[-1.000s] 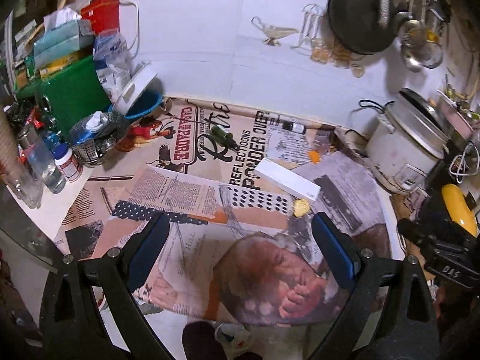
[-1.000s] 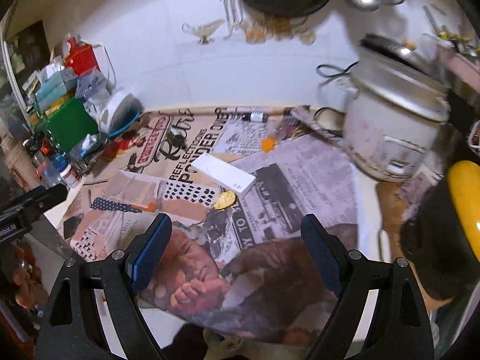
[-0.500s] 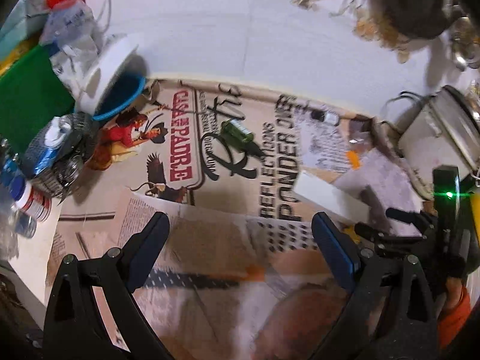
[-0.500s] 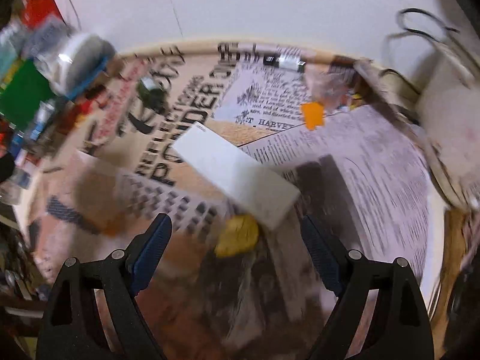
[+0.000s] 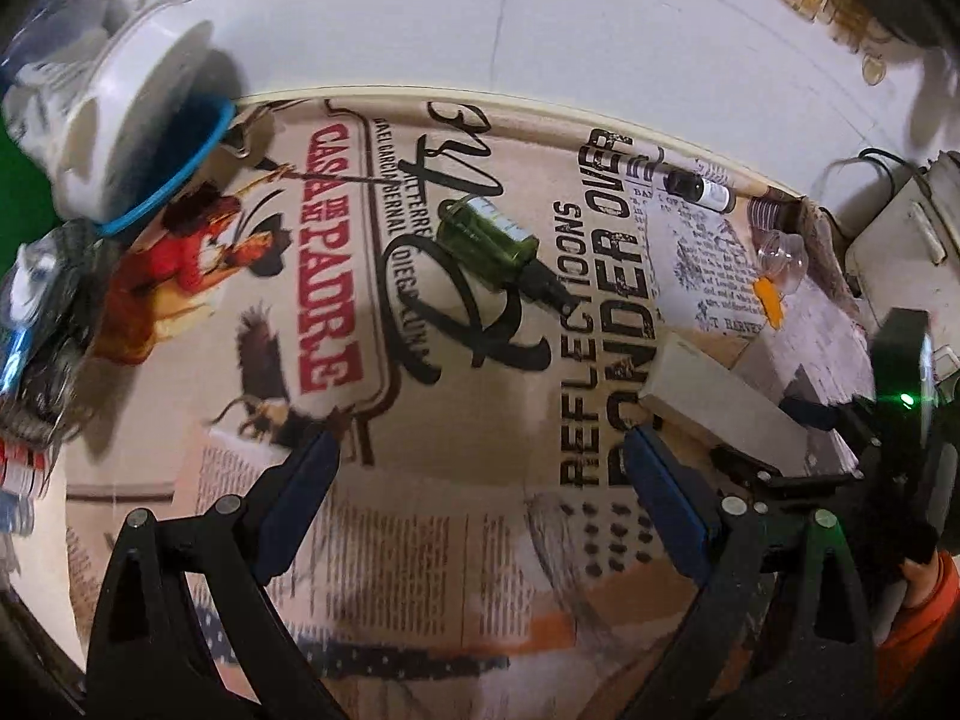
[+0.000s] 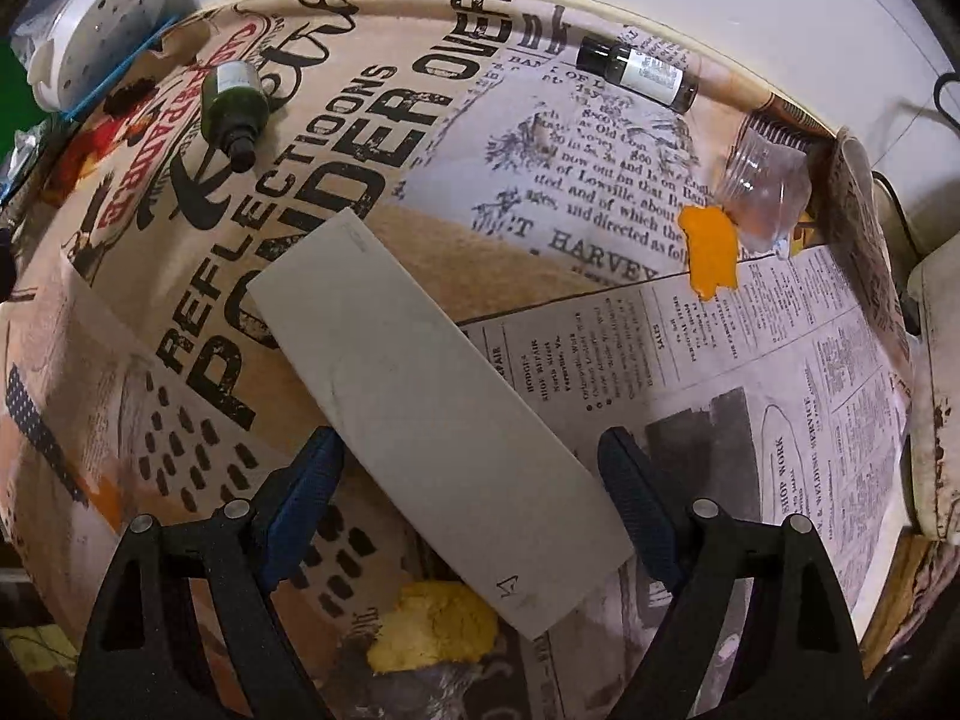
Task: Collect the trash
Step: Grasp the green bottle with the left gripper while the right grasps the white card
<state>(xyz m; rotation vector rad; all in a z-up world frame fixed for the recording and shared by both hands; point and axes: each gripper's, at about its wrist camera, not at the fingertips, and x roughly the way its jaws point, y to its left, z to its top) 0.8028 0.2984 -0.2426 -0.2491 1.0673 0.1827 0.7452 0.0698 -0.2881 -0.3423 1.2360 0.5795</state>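
Observation:
Trash lies scattered on a newspaper-covered table (image 6: 780, 390). A long white box (image 6: 432, 420) sits flat between the fingers of my right gripper (image 6: 471, 462). Its jaws are closing, with gaps still showing beside the pads. Just below the box is a yellow crumpled wad (image 6: 438, 624). Farther off lie an orange scrap (image 6: 711, 252), a tipped clear cup (image 6: 765, 186), a dark vial (image 6: 636, 72) and a green bottle (image 6: 234, 105). My left gripper (image 5: 480, 462) hangs open over bare newspaper. The green bottle (image 5: 486, 240) lies ahead of it and the white box (image 5: 720, 414) to its right.
A white perforated lid on a blue-rimmed bowl (image 5: 138, 120) stands at the back left, with a wire basket (image 5: 36, 330) of clutter below it. A rice cooker (image 6: 936, 390) and its cord crowd the right edge. A white tiled wall (image 5: 540, 30) bounds the table's far side.
Both grippers have come down and forward toward the table. The right one now straddles the white box with its jaws slightly narrower. The left one has closed in on the green bottle.

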